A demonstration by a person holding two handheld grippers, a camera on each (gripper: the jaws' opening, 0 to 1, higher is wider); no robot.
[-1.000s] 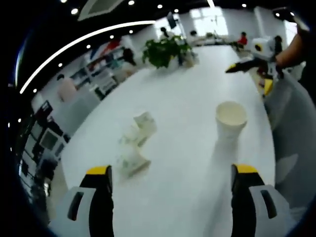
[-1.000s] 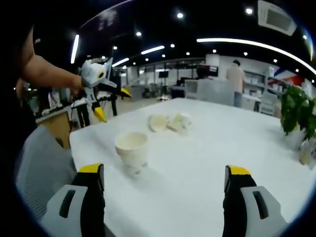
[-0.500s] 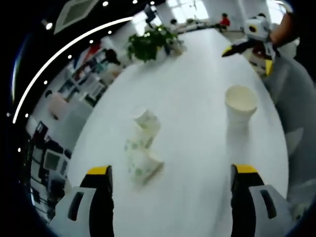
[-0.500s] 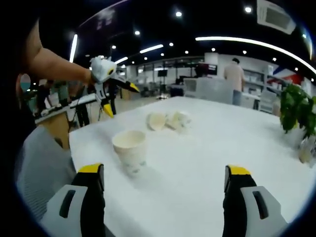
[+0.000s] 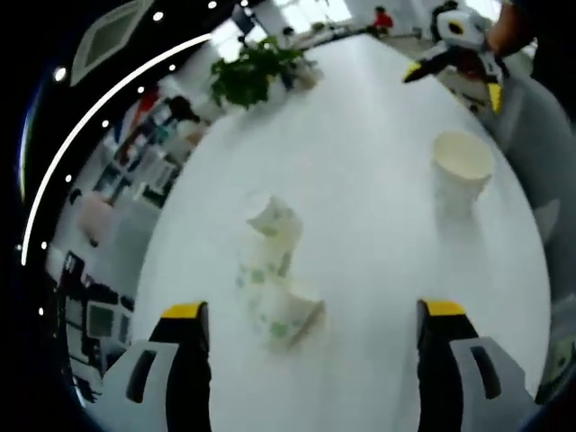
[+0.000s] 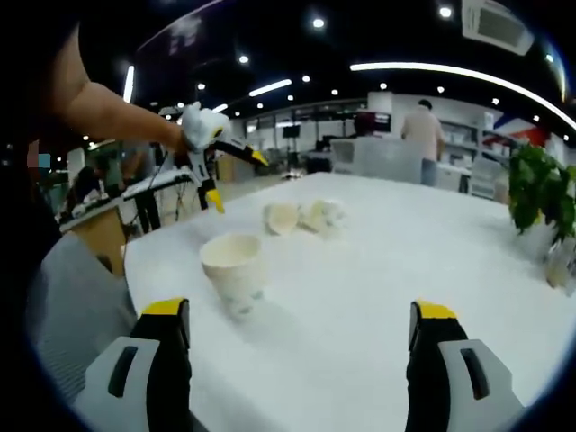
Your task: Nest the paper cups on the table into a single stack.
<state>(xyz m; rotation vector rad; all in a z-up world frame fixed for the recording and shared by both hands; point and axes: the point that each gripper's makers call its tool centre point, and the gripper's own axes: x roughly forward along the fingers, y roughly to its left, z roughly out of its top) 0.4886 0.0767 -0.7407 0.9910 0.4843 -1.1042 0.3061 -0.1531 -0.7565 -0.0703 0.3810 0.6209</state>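
Observation:
Three green-patterned paper cups lie on their sides on the white table (image 5: pixel 360 135): one cup (image 5: pixel 274 220), a second (image 5: pixel 261 267), and the nearest cup (image 5: pixel 294 317) just ahead of my open left gripper (image 5: pixel 312 310). A plain upright cup (image 5: pixel 462 162) stands to the right, near the table edge. In the right gripper view that upright cup (image 6: pixel 234 265) stands left of centre, ahead of my open right gripper (image 6: pixel 299 309). The lying cups (image 6: pixel 301 216) rest farther back. The left gripper (image 6: pixel 236 180) hangs open above the table beside them. The right gripper (image 5: pixel 453 81) hovers open at the upper right.
A potted green plant (image 5: pixel 247 76) (image 6: pixel 535 184) stands at the far end of the table. A person's grey clothing (image 6: pixel 72 297) borders the table edge next to the upright cup. Office furniture and people fill the background.
The left gripper view has closed in on the lying cups and tilted down. In the right gripper view the left gripper has moved right, toward those cups. No cup has moved.

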